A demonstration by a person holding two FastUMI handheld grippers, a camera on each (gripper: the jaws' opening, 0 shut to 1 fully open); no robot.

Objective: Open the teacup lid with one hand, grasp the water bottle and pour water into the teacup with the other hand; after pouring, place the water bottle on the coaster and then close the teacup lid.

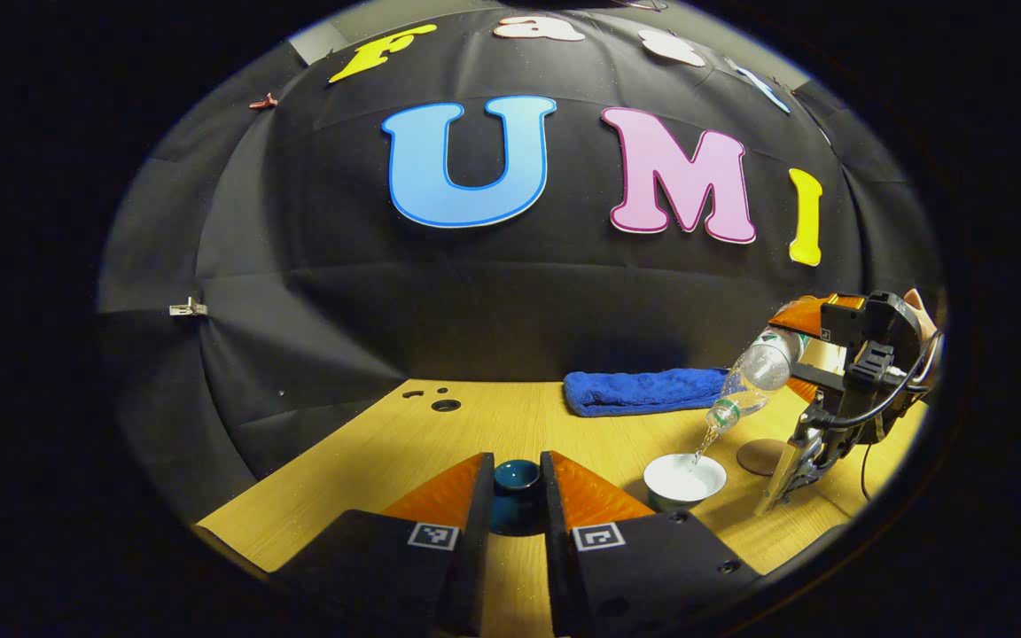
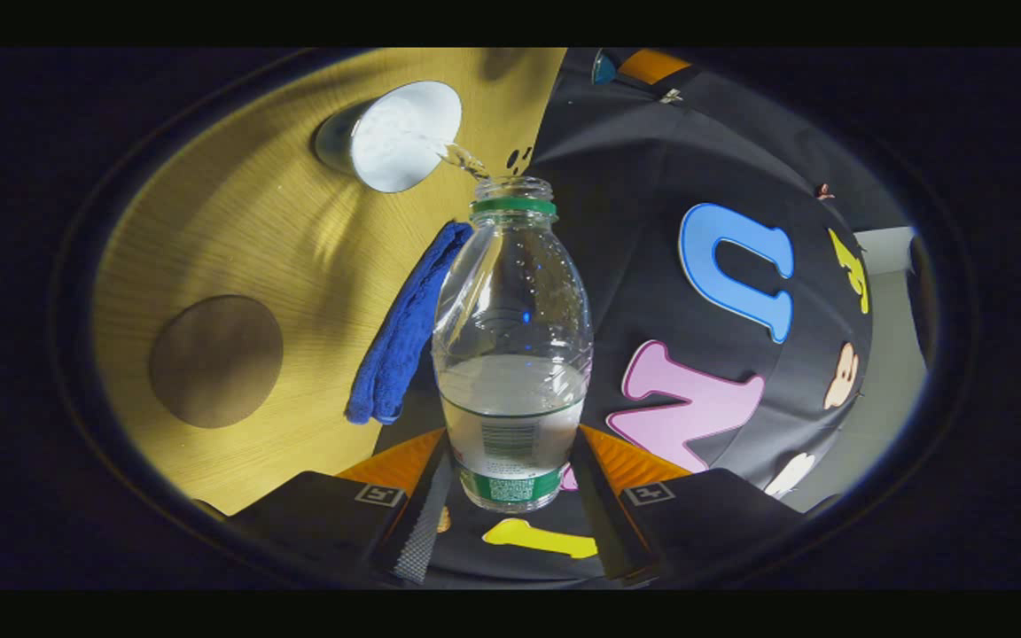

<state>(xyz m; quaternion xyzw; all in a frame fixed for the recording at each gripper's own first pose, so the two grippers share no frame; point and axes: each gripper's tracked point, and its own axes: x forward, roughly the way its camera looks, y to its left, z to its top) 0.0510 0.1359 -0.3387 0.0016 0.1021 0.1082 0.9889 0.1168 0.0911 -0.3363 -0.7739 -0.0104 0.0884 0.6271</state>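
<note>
Clear water bottle (image 2: 510, 354) tilted, pouring into open white teacup (image 1: 684, 479); brown coaster (image 2: 216, 361) beside it.

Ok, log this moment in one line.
phase: pouring | right gripper: holds tilted bottle | water entering cup | left gripper: holds lid | coaster: bare

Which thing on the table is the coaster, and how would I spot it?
Start at the wooden table and find the blue towel lying along its back edge. Just in front sits the white teacup, and beside it the coaster: a flat, plain brown disc, bare on top.
</note>
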